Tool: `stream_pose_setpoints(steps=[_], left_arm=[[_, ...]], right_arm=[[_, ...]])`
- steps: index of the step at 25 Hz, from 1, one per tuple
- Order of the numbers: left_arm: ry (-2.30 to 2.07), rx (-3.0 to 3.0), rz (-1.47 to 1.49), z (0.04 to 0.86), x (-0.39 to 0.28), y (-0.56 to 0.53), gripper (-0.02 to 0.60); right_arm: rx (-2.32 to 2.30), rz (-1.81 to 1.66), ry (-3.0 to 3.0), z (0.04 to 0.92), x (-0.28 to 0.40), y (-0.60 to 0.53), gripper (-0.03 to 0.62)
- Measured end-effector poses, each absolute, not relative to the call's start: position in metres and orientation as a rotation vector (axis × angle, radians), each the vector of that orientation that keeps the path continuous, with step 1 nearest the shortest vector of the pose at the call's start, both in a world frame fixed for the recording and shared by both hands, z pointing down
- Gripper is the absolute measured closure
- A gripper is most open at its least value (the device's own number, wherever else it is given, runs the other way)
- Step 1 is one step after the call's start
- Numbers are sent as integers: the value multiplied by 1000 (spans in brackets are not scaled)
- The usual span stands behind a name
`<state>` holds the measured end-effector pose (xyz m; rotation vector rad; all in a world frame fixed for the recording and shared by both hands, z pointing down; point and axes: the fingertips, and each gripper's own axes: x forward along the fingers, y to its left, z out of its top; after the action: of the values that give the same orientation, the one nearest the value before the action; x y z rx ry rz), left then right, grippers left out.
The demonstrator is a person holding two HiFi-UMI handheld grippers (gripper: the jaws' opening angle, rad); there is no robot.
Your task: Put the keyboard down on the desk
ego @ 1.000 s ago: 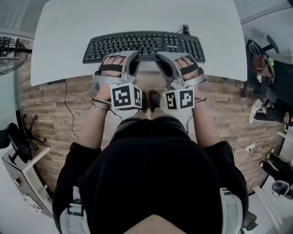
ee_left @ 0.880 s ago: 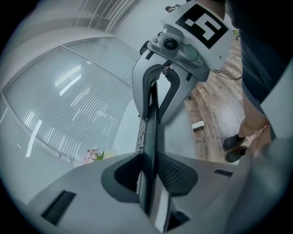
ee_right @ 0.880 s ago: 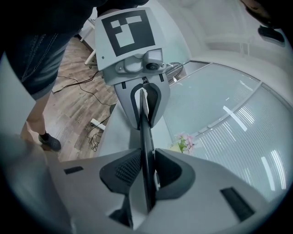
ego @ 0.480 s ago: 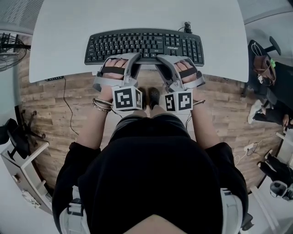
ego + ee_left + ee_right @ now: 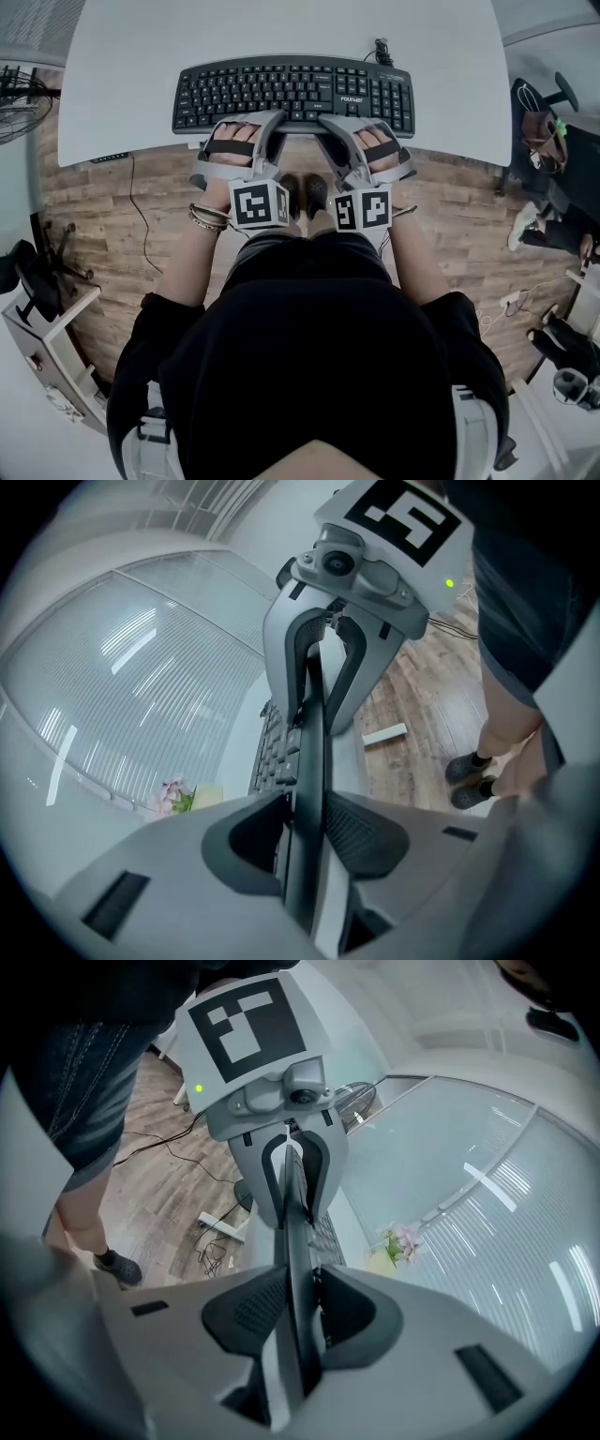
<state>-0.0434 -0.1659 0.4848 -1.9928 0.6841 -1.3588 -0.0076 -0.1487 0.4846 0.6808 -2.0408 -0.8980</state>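
Opening just now, the left hand-held gripper and right hand-held gripper loosely straddle the keyboard, so a pad snagging its edge could drag it off the bench.

Keyboard black, white lettering on the keys. Desk plain white. Left gripper and right gripper pale grey with black pads and straps. Their cubes are patterned in black-and-white squares. Floor brown wood planks, streaky grain. Person's top black, shoes dark. Blinds pale, fine slat stripes. Flowers pink.
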Motion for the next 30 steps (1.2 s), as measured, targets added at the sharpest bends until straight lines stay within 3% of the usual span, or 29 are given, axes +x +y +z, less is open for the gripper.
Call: stream_pose_setpoints(steps=[30], left_arm=[[632, -2070, -1383, 500, -43, -151, 420]], right_arm=[[647, -795, -2104, 503, -8, -136, 468]])
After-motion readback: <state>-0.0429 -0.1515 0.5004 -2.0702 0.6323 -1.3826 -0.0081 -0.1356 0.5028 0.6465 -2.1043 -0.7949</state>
